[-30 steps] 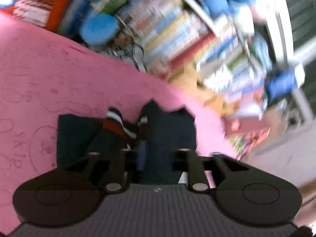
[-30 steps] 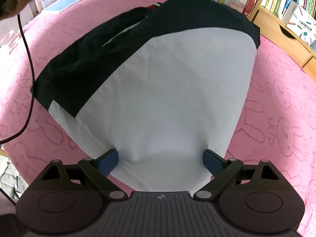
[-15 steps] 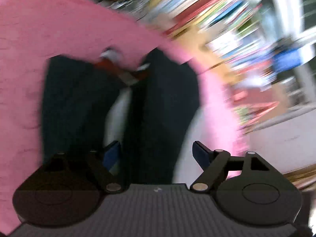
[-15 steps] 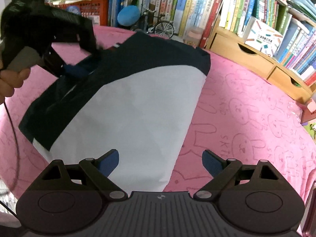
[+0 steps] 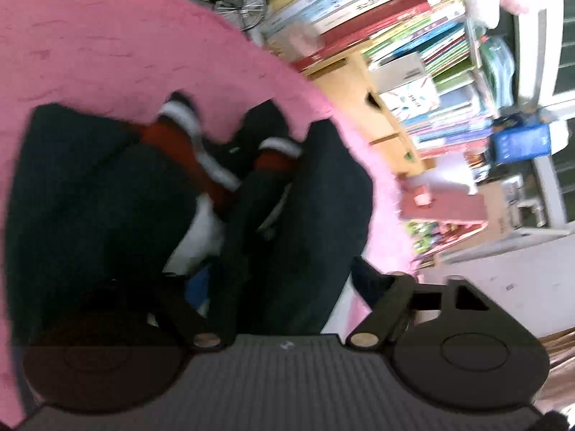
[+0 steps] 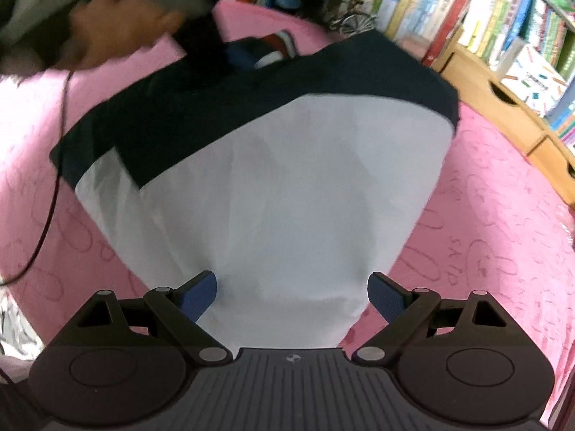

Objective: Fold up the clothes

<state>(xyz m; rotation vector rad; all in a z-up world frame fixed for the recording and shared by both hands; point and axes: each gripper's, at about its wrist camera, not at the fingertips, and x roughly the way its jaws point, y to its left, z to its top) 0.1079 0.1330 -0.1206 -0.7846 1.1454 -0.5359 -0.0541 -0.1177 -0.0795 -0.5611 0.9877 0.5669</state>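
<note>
One folded garment (image 6: 287,186) lies on the pink cover (image 6: 503,237); my left tool (image 5: 284,280) is opening over it, my right tool (image 6: 293,291) gapes empty.

Left wrist view: the whole frame is motion-blurred. The left fingertip pad of the left gripper (image 5: 278,287) is largely lost against the dark garment (image 5: 107,197); whether it touches the fabric cannot be told. Book spines (image 5: 377,10) at upper right are illegible.

Right wrist view: the person's hand (image 6: 107,32) at upper left is smeared and cut by the frame edge; the device it grips is mostly hidden. The shirt's near hem (image 6: 287,323) disappears behind the right gripper (image 6: 293,289) body. The striped collar (image 6: 280,45) is partly covered.
</note>
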